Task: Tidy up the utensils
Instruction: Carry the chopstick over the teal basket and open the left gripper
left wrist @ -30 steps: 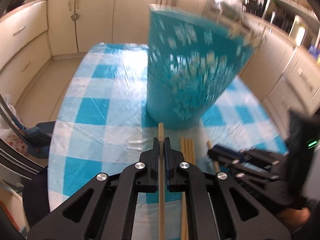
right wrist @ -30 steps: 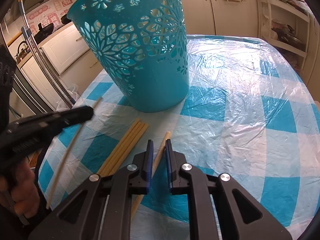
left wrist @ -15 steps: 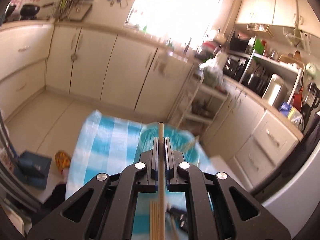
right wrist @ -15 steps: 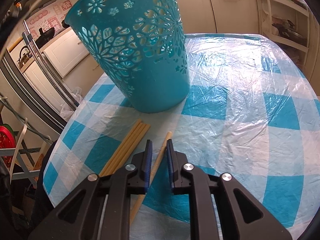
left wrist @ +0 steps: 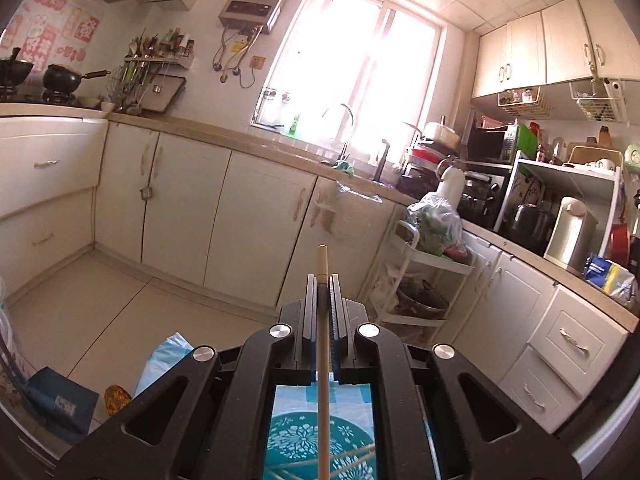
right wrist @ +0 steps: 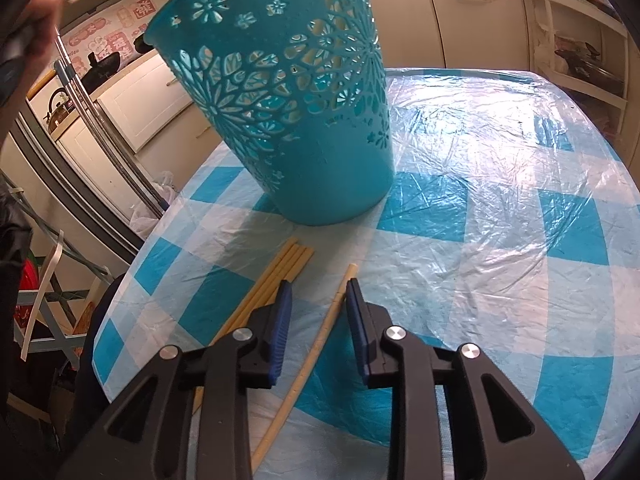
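One chopstick (left wrist: 322, 344) is clamped between the closed jaws of the left gripper (left wrist: 322, 280), and its tip sticks out a little past the fingertips. This gripper points almost level, toward the kitchen cabinets (left wrist: 256, 224) and the window (left wrist: 352, 68). Below it, seen through its frame, is the open top of the basket (left wrist: 296, 440) with some sticks lying inside.

The right gripper (right wrist: 316, 292) points down at the table (right wrist: 500, 208). Its jaws have just been opening and now stand narrowly apart. A single stick (right wrist: 320, 332) lies on the table between them, close to the right pad, and the pads do not press on it. A bundle of sticks (right wrist: 276, 276) lies just beside the left finger (right wrist: 278, 320), partly under it. The basket stands ahead of this gripper, a little to the left, beyond the ends of the sticks. A hand (right wrist: 44, 4) shows high in the left corner
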Demonstrator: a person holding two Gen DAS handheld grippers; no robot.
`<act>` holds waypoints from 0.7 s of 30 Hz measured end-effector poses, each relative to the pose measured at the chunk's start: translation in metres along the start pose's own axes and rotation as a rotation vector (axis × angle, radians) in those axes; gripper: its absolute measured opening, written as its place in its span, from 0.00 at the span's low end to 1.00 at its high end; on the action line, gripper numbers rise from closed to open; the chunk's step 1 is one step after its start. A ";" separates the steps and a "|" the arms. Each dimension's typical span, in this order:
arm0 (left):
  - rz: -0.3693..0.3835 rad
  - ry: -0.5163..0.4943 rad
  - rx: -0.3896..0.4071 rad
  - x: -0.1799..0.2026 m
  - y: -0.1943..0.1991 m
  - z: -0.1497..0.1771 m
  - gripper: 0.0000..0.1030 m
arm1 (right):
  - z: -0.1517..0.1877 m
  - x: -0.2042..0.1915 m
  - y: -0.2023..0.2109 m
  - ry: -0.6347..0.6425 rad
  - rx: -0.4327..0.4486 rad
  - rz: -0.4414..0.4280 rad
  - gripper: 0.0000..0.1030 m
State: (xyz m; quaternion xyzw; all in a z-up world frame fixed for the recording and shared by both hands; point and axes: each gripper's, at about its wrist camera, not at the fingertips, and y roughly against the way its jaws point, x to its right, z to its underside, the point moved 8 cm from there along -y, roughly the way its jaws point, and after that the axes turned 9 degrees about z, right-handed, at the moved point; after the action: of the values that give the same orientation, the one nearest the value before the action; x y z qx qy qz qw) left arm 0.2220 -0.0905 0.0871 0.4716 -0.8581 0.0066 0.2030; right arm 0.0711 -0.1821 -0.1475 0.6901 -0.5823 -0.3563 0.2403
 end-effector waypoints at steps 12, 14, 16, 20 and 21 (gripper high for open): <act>-0.087 0.014 -0.105 -0.036 -0.037 0.075 0.05 | 0.001 -0.006 -0.002 0.015 0.000 -0.012 0.34; -0.092 -0.001 -0.126 -0.037 -0.034 0.085 0.05 | 0.001 -0.007 -0.003 0.017 -0.001 -0.011 0.35; -0.097 -0.018 -0.154 -0.038 -0.031 0.094 0.05 | 0.001 -0.007 -0.003 0.018 -0.001 -0.011 0.35; -0.109 -0.058 -0.207 -0.040 -0.020 0.109 0.07 | 0.001 -0.007 -0.004 0.023 0.000 -0.007 0.35; -0.113 -0.061 -0.216 -0.042 -0.014 0.112 0.11 | 0.001 -0.007 -0.005 0.025 0.000 -0.005 0.35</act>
State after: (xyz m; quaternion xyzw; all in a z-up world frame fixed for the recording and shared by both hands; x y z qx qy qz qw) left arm 0.2151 -0.0872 -0.0333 0.4946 -0.8316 -0.1117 0.2264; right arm 0.0727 -0.1741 -0.1499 0.6958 -0.5776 -0.3485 0.2467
